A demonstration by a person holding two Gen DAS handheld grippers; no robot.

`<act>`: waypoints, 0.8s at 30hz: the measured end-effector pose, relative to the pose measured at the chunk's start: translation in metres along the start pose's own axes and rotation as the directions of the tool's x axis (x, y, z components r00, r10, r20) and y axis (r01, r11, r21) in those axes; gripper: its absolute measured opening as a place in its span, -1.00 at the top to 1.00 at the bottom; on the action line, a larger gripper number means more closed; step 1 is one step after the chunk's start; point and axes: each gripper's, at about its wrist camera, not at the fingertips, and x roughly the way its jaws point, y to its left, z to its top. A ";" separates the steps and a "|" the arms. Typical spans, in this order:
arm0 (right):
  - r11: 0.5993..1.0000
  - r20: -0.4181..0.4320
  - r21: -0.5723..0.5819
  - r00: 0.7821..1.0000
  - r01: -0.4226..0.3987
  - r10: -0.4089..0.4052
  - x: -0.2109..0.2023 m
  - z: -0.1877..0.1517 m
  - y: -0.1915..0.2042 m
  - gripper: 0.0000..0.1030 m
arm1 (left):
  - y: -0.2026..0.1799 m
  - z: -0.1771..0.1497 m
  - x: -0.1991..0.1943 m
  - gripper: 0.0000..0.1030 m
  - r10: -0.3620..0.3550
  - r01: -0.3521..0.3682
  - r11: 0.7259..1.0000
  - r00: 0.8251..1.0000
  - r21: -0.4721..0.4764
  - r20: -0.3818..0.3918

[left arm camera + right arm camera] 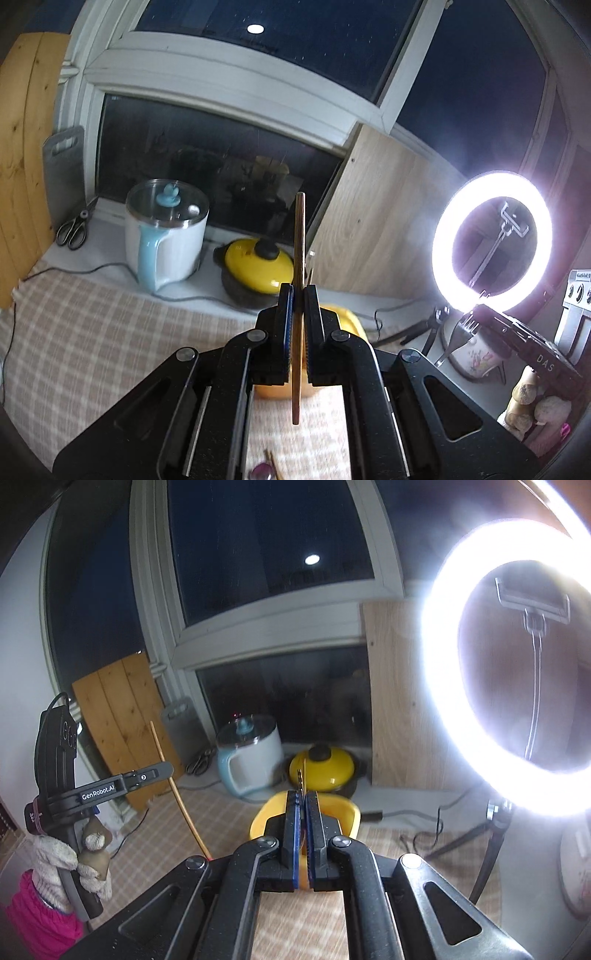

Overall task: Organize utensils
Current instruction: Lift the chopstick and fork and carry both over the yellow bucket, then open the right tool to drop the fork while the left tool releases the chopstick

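Note:
My left gripper (298, 291) is shut on a wooden chopstick (300, 236) that stands upright between its pads, raised above the table. It also shows in the right wrist view (181, 805), held by the left gripper (162, 768) at the left. My right gripper (302, 794) is shut on a thin metal utensil (301, 775) whose tip sticks up past the pads; what kind it is I cannot tell. A yellow container (351, 810) sits on the checked cloth just beyond the right gripper; it also shows in the left wrist view (347, 317). A fork (461, 332) stands in a floral cup (474, 356) at the right.
A white and blue kettle (166, 236), a yellow-lidded pot (258, 266), scissors (72, 230) and a grey cutting board (62, 173) line the windowsill. A bright ring light (491, 243) on a tripod stands at the right. Cables cross the checked tablecloth (92, 332).

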 end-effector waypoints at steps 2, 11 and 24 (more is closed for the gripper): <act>1.000 0.010 -0.011 1.000 0.011 -0.011 0.003 0.006 0.000 1.00 | -0.002 0.010 0.005 0.94 -0.003 0.003 1.000 1.000 -0.001 0.012; 0.994 0.036 -0.066 0.996 0.085 -0.083 0.030 0.030 0.000 1.00 | -0.013 0.037 0.034 0.94 0.010 -0.012 1.000 0.999 0.028 0.042; 0.981 -0.024 -0.132 0.989 0.144 -0.149 0.092 0.021 -0.001 1.00 | -0.016 0.023 0.088 0.94 0.047 -0.045 0.997 0.999 0.065 -0.027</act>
